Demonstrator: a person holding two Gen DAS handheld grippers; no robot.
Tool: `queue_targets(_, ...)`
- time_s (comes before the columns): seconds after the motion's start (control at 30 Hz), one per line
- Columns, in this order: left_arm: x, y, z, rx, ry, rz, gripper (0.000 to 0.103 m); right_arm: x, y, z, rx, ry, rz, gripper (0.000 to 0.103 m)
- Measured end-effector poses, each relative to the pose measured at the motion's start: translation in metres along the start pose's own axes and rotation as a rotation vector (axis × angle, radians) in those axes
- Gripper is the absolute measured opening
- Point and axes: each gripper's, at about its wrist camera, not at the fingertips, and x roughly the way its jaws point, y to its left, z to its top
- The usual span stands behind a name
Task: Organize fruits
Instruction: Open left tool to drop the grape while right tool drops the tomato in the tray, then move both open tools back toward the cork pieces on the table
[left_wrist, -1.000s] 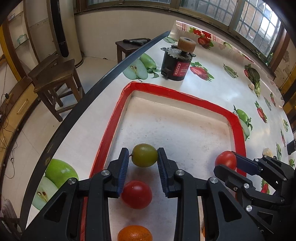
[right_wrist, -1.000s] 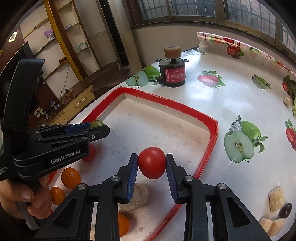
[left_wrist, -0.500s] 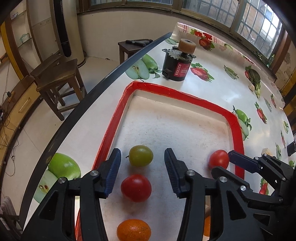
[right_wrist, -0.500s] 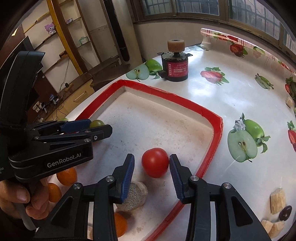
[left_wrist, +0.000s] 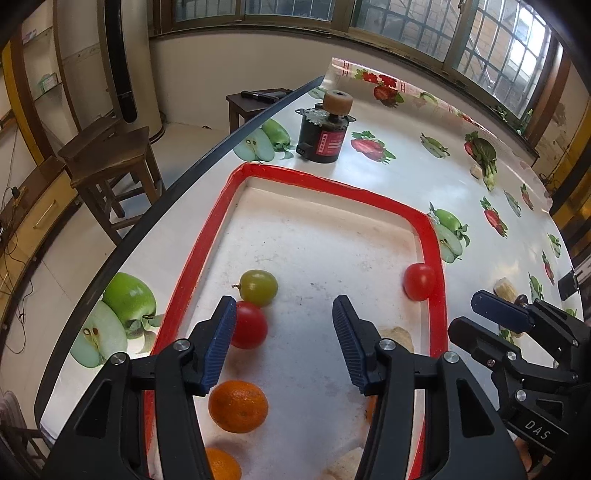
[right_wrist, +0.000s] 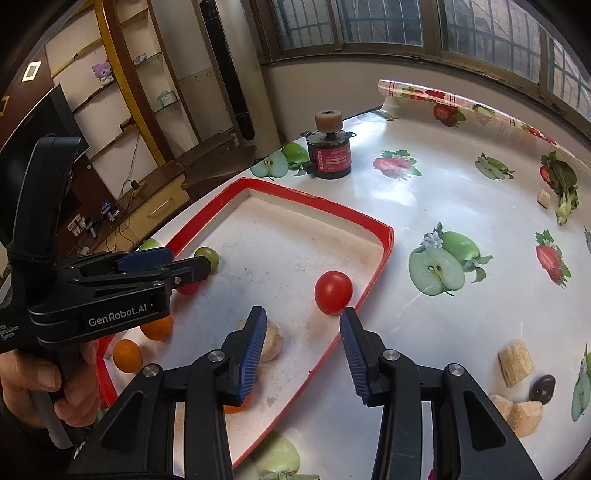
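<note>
A red-rimmed white tray (left_wrist: 325, 181) (right_wrist: 369, 221) holds the fruit. In the left wrist view a green fruit (left_wrist: 258, 287), a red tomato (left_wrist: 248, 325) and an orange (left_wrist: 238, 406) lie in a row along the tray's left side. Another red tomato (left_wrist: 419, 281) (right_wrist: 333, 292) lies by the tray's right rim. My left gripper (left_wrist: 284, 339) is open and empty, above the tray just behind the row. My right gripper (right_wrist: 303, 350) is open and empty, just behind the right tomato. Each gripper shows in the other view, the left (right_wrist: 162, 266) and the right (left_wrist: 495, 317).
A black motor with a tan roller (left_wrist: 327, 133) (right_wrist: 330, 155) stands beyond the tray. Beige bread-like lumps (right_wrist: 271, 339) and more oranges (right_wrist: 127, 355) lie in the tray. Snack pieces (right_wrist: 515, 363) lie on the fruit-print tablecloth at right. Stools (left_wrist: 110, 162) stand past the table edge.
Both grippers opened and drew back. The left let go of the green fruit; the right let go of the red tomato, which now rests by the right rim.
</note>
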Motion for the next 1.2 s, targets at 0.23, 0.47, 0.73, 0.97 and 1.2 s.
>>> queue_targets(0.23,-0.009,-0.018,-0.011,0.016,0.000,-0.031,0.053,-0.018,-0.016,-0.017,0.040,-0.009,-0.010,0.043)
queue_targets(0.47,-0.018,-0.045,-0.020,0.055,-0.004,-0.074,0.052,-0.039,-0.041,-0.040,0.093,-0.019,-0.040,0.044)
queue_targets(0.73,-0.023,-0.082,-0.030,0.103,0.005,-0.123,0.052,-0.064,-0.081,-0.070,0.174,-0.025,-0.094,0.044)
queue_targets(0.97,-0.024,-0.111,-0.037,0.145,0.019,-0.153,0.052,-0.081,-0.114,-0.093,0.240,-0.026,-0.138,0.044)
queue_targets(1.2,-0.023,-0.131,-0.044,0.179,0.034,-0.166,0.052,-0.094,-0.134,-0.105,0.279,-0.037,-0.165,0.044)
